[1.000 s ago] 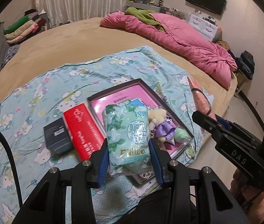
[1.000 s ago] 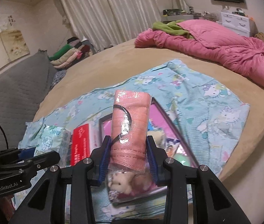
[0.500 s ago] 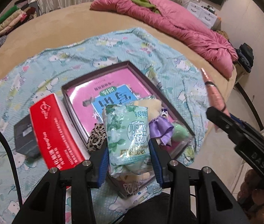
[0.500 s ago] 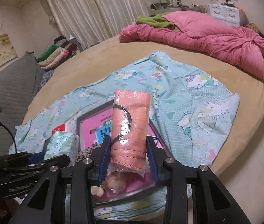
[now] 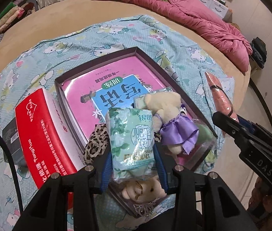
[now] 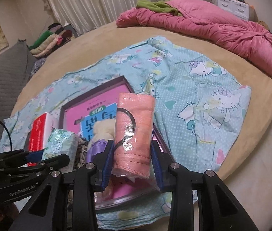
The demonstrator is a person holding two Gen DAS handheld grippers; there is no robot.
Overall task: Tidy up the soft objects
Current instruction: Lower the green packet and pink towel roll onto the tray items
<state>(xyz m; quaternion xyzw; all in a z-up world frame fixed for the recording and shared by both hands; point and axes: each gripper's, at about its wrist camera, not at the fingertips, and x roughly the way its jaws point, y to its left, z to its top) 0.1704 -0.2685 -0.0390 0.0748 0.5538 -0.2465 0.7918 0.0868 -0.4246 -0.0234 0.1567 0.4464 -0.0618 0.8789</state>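
My left gripper (image 5: 133, 165) is shut on a green floral tissue pack (image 5: 131, 142), held over the near end of a dark shallow box (image 5: 97, 71) with a pink book inside. A cream plush bear in a purple dress (image 5: 171, 115), a leopard-print cloth (image 5: 96, 144) and another small bear (image 5: 145, 189) lie in the box. My right gripper (image 6: 131, 163) is shut on a wrapped stack of pink masks (image 6: 134, 132), above the box's right edge (image 6: 128, 81). The masks also show in the left wrist view (image 5: 221, 98).
A red tissue box (image 5: 43, 134) and a dark small box (image 5: 11, 134) lie left of the dark box, all on a Hello Kitty sheet (image 6: 203, 100) over a tan round bed. A pink quilt (image 6: 203, 27) lies at the back. Folded clothes (image 6: 47, 38) sit far left.
Both grippers have moved forward and lower over the box with their packs still held. The box and its contents now look nearer and larger.
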